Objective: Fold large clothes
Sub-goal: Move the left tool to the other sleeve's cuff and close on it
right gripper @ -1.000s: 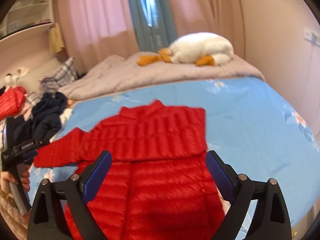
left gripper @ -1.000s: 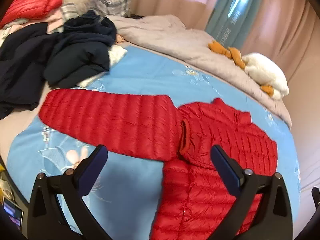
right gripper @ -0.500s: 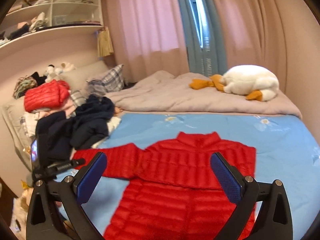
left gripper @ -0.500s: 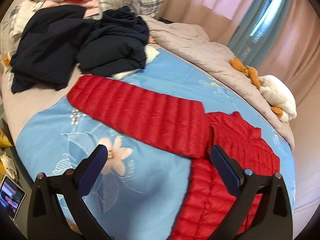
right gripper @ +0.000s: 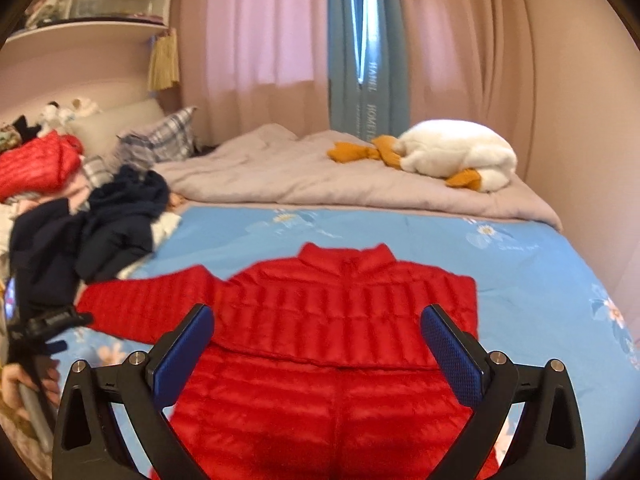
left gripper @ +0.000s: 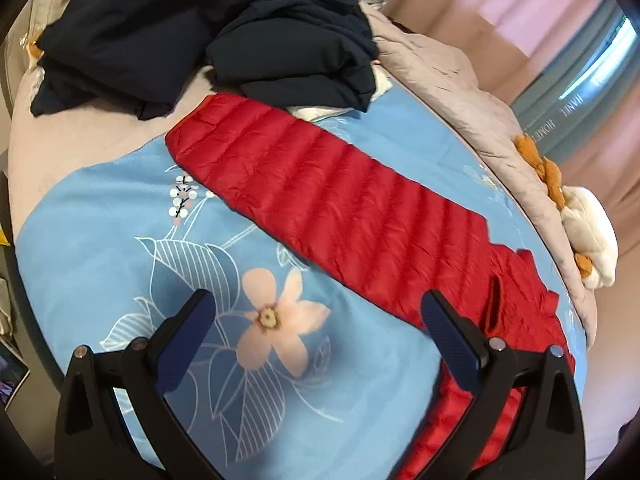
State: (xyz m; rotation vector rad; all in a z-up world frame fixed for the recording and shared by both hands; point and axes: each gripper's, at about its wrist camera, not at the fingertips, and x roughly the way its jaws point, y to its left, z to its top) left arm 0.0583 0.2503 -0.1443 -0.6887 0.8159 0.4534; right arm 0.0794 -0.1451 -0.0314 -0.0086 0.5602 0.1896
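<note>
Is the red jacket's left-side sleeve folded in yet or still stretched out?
Stretched out: the sleeve lies straight across the blue sheet, away from the jacket body.

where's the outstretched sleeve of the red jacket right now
In the left wrist view the sleeve lies flat on the blue floral sheet, its cuff end beside the dark clothes pile.

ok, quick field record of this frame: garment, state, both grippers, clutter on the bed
garment: red puffer jacket, lying flat on the blue floral bedsheet, collar toward the curtains
sleeves: one sleeve stretched out sideways toward the dark clothes pile; other sleeve already folded across the chest
left hand-held gripper: open, empty, over the sheet next to the outstretched sleeve
right hand-held gripper: open, empty, over the jacket body
clutter: dark clothes pile at sleeve end; white plush duck on the grey duvet; second red jacket by the pillows
</note>
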